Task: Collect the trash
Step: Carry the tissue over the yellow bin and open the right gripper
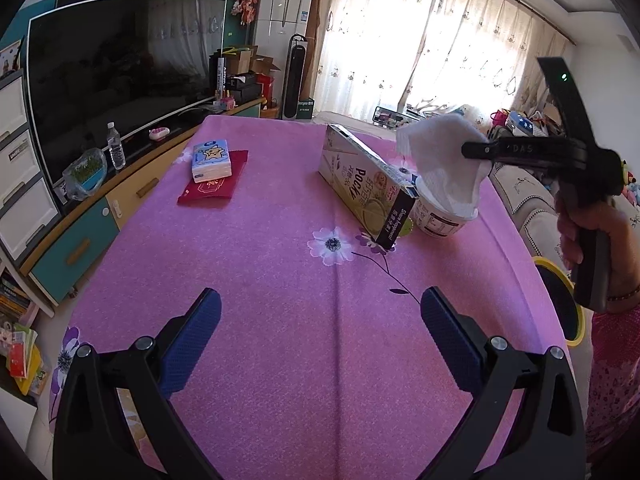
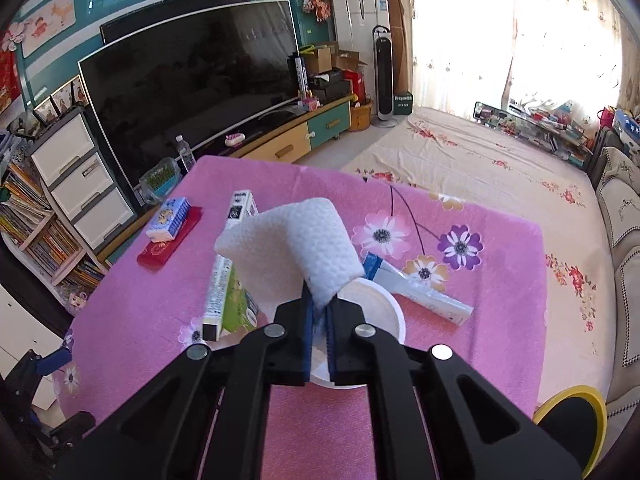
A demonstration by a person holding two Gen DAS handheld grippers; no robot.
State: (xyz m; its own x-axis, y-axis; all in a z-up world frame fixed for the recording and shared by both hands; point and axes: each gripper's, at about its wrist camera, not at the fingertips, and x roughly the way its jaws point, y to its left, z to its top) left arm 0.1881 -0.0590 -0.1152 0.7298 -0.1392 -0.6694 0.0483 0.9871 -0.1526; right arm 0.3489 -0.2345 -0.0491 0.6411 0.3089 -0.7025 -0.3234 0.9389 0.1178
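Note:
My right gripper (image 2: 320, 304) is shut on a crumpled white paper towel (image 2: 296, 256), held just above a white paper bowl (image 2: 384, 308). The left wrist view shows the same towel (image 1: 440, 152) pinched in the right gripper (image 1: 466, 150) over the bowl (image 1: 440, 220). A long Pocky box (image 1: 368, 184) lies against the bowl's left side; the towel hides its middle in the right wrist view (image 2: 224, 296). A white and blue tube (image 2: 424, 296) lies right of the bowl. My left gripper (image 1: 320, 316) is open over bare pink cloth, holding nothing.
A tissue pack (image 1: 211, 160) rests on a red envelope (image 1: 208, 190) at the table's left. A yellow-rimmed black bin (image 1: 560, 304) stands off the table's right edge, below a hand (image 1: 576, 232). A TV cabinet (image 1: 80, 248) runs along the left, a sofa (image 2: 624, 216) on the right.

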